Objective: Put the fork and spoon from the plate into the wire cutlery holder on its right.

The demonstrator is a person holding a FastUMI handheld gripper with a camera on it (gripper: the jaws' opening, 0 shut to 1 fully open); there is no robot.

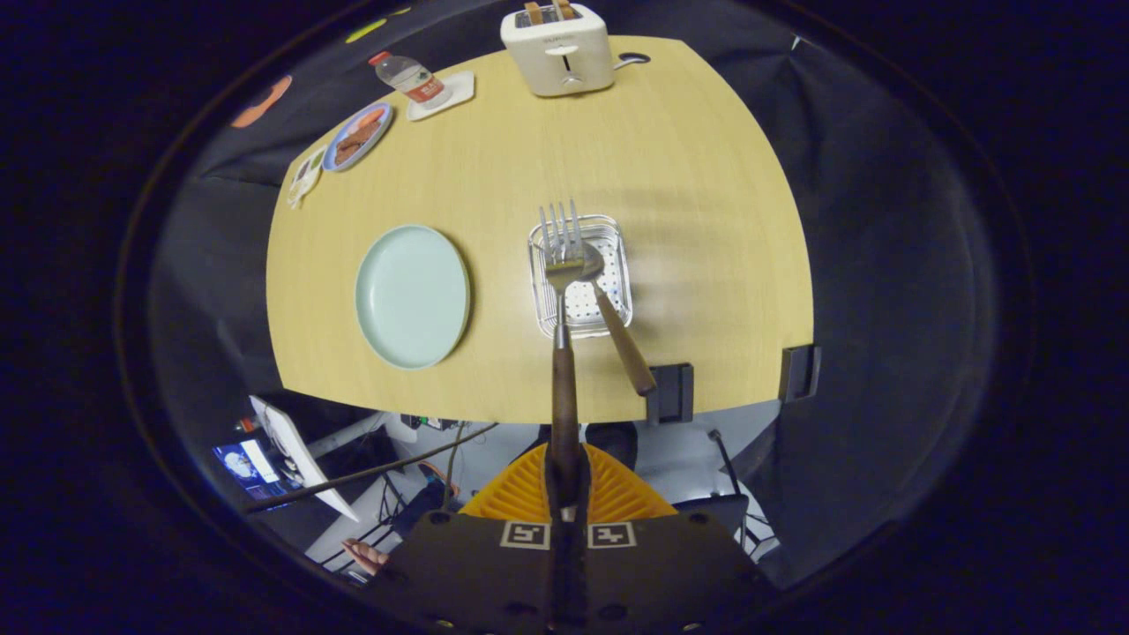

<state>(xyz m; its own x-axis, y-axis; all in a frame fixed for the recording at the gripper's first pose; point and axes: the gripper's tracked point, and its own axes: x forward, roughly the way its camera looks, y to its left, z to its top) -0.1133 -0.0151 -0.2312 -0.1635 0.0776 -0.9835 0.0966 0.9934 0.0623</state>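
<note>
The fork (562, 265) is pinched by its wooden handle in the claw (566, 494), tines over the wire cutlery holder (620, 265). If lowered off-centre, the leaning spoon (617, 331) could be knocked out.

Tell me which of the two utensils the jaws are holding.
The fork: its wooden handle runs back into the closed gripper, tines above the wire cutlery holder. The spoon already leans in the holder.
</note>
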